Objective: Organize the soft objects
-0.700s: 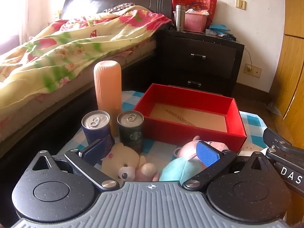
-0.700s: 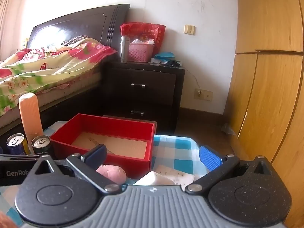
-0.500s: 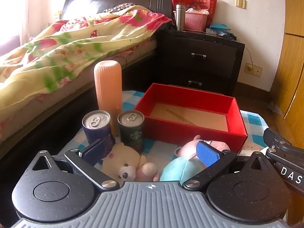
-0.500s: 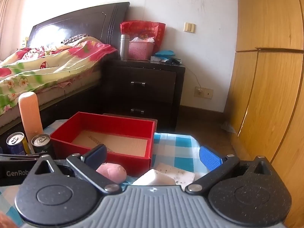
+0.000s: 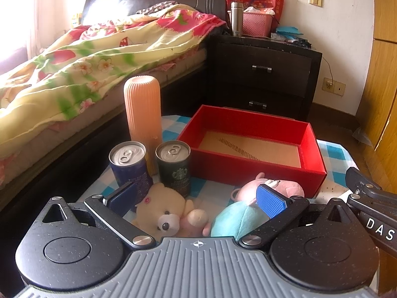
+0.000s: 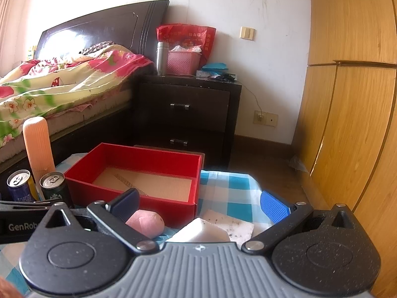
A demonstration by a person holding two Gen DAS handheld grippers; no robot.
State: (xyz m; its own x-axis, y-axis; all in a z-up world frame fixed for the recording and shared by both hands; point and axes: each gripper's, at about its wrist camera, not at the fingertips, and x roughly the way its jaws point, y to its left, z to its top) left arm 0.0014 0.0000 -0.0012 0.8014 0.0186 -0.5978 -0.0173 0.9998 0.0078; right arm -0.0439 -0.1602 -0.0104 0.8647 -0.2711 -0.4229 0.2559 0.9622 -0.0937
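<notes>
Fingers spread wide on our left gripper (image 5: 197,197) and right gripper (image 6: 199,204), holding nothing; plush toys (image 5: 171,211) lie just before the red box (image 5: 250,171) wall.

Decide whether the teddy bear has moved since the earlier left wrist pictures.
No. The teddy bear lies just in front of the green can, in the same spot against it as before.

Both grippers tilt downward with nothing clasped, the left gripper (image 5: 196,196) and the right gripper (image 6: 199,204) each with fingers spread wide (blue pads facing inward).
</notes>
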